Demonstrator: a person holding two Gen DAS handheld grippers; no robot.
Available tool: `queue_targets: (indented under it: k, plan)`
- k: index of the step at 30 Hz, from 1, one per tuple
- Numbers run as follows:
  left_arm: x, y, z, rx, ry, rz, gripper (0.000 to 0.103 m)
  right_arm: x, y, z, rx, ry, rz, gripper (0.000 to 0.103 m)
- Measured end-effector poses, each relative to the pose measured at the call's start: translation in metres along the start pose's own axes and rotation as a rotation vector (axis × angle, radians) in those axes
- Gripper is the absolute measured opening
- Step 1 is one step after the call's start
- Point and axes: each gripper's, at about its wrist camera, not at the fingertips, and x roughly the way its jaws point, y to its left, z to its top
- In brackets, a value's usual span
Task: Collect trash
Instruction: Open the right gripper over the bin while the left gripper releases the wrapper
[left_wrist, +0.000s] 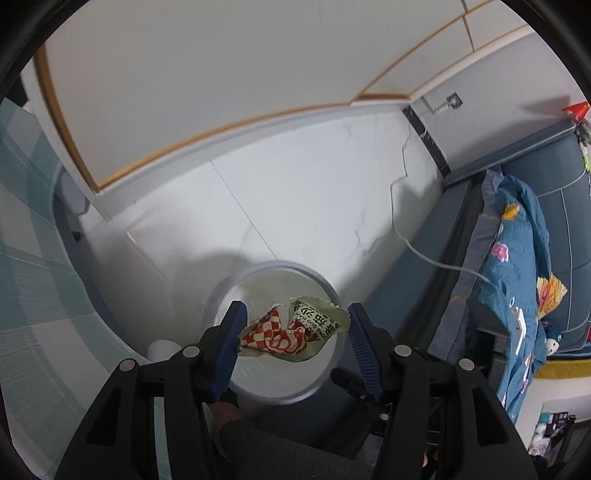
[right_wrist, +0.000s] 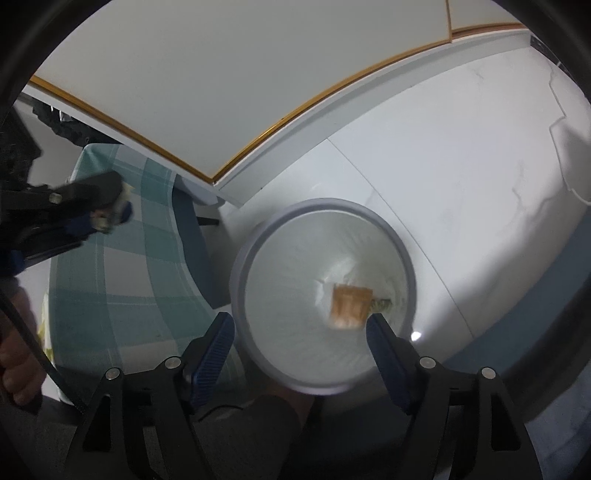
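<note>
In the left wrist view my left gripper (left_wrist: 295, 314) is shut on a crumpled bundle of wrappers (left_wrist: 284, 338), one red-and-white checked and one pale green with black print. It hangs over the mouth of a round white trash bin (left_wrist: 314, 271) on the floor. In the right wrist view my right gripper (right_wrist: 299, 325) stands open over the same bin (right_wrist: 243, 266), nothing between its blue pads. A blurred orange wrapper (right_wrist: 349, 308) lies loose inside the bin, below the pads. The left gripper (right_wrist: 110, 218) shows at the far left with something pale in it.
A teal plaid cloth (right_wrist: 122, 280) covers furniture left of the bin. A blue sofa (left_wrist: 554, 192) with a floral blanket (left_wrist: 517, 258) stands to the right, with a white cable (left_wrist: 436, 262) trailing beside it. White tile floor (left_wrist: 295, 192) runs to the wall. A person's hand (right_wrist: 18, 369) is at the left edge.
</note>
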Motion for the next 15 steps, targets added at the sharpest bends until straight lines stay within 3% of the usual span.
queue_targets:
  k: [8,15]
  plan:
    - [0.025,0.005,-0.006,0.018,0.111,0.011,0.051,-0.042,-0.011,-0.007,0.031,-0.102,-0.062,0.082]
    - [0.044,0.005,-0.009,0.043,0.19,0.025,0.051,-0.066,-0.017,-0.01,0.074,-0.2,-0.065,0.087]
